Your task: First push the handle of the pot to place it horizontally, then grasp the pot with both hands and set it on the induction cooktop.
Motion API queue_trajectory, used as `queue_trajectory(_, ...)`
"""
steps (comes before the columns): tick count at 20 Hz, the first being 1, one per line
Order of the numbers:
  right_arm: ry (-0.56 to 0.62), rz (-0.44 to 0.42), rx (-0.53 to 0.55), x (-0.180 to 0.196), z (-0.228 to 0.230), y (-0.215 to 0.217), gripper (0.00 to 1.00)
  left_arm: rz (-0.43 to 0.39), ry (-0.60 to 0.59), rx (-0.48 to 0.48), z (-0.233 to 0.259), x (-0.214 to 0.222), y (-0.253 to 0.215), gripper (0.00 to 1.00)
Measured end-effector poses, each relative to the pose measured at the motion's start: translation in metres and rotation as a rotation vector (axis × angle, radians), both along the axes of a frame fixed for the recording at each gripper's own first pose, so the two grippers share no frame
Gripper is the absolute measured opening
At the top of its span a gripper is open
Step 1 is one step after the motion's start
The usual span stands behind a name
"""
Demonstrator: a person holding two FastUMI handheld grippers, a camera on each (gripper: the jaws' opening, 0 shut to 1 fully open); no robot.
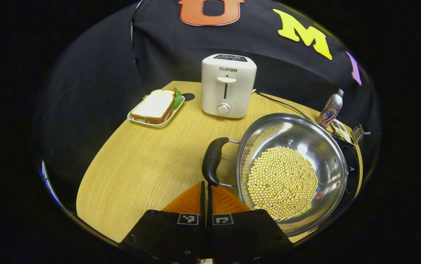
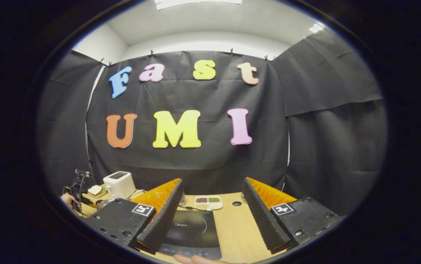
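A steel pot (image 1: 305, 143) holding soybeans (image 1: 283, 181) stands on the wooden table (image 1: 140, 172). Its black handle (image 1: 213, 158) juts from the pot's left side and runs nearly towards me in the left gripper view. My left gripper (image 1: 206, 185) is shut with nothing between its fingers, and its tips sit at the near end of the handle. The black induction cooktop (image 2: 192, 227) lies flat on the table just ahead of my right gripper (image 2: 212, 181), which hangs open and empty above the table edge. Part of the cooktop (image 1: 351, 167) peeks out behind the pot.
A white toaster (image 1: 228, 86) stands at the back with its cord running behind the pot. A sandwich on a plate (image 1: 157, 107) lies at the back left. A bottle (image 1: 330, 108) stands at the far right. A small tray of grains (image 2: 208, 202) sits beyond the cooktop.
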State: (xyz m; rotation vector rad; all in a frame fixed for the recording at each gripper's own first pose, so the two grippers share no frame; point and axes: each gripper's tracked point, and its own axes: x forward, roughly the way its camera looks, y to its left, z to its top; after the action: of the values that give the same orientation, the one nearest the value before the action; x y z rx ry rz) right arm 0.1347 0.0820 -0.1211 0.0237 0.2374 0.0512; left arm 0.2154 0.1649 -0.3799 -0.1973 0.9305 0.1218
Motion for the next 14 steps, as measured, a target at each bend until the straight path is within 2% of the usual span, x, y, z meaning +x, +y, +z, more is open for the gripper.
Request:
queue_trajectory(1,0.004,0.003,-0.004,0.001,-0.002,0.004,1.0,0.012,-0.008,-0.034,0.005,-0.002,-0.003,0.1)
queue_trajectory(2,0.01,0.01,-0.01,0.001,-0.006,0.009,1.0,0.011,-0.025,-0.073,0.011,-0.006,-0.007,0.01)
queue_trajectory(3,0.014,0.019,-0.018,0.001,-0.008,0.016,1.0,0.023,-0.049,-0.074,0.018,-0.007,-0.005,0.02)
queue_trajectory(4,0.019,0.028,-0.026,0.002,-0.011,0.022,1.0,0.022,-0.079,-0.06,0.03,-0.011,0.0,0.2)
queue_trajectory(5,0.025,0.039,-0.034,0.003,-0.015,0.03,1.0,0.023,-0.103,-0.057,0.038,-0.012,0.002,0.12)
queue_trajectory(6,0.028,0.048,-0.041,0.003,-0.019,0.036,1.0,0.02,-0.127,-0.064,0.051,-0.017,-0.002,0.3)
queue_trajectory(7,0.036,0.058,-0.049,0.003,-0.023,0.044,1.0,0.002,-0.146,-0.08,0.058,-0.018,-0.007,0.27)
queue_trajectory(8,0.042,0.068,-0.052,0.003,-0.028,0.051,1.0,-0.022,-0.156,-0.089,0.066,-0.021,-0.012,0.61)
queue_trajectory(9,0.048,0.076,-0.052,0.005,-0.032,0.058,1.0,-0.034,-0.176,-0.093,0.075,-0.022,-0.015,0.84)
queue_trajectory(10,0.059,0.072,-0.052,0.007,-0.038,0.063,1.0,-0.048,-0.192,-0.095,0.08,-0.026,-0.019,0.98)
queue_trajectory(14,0.124,0.103,-0.042,0.012,-0.066,0.093,0.98,-0.059,-0.283,-0.044,0.109,-0.029,-0.019,0.95)
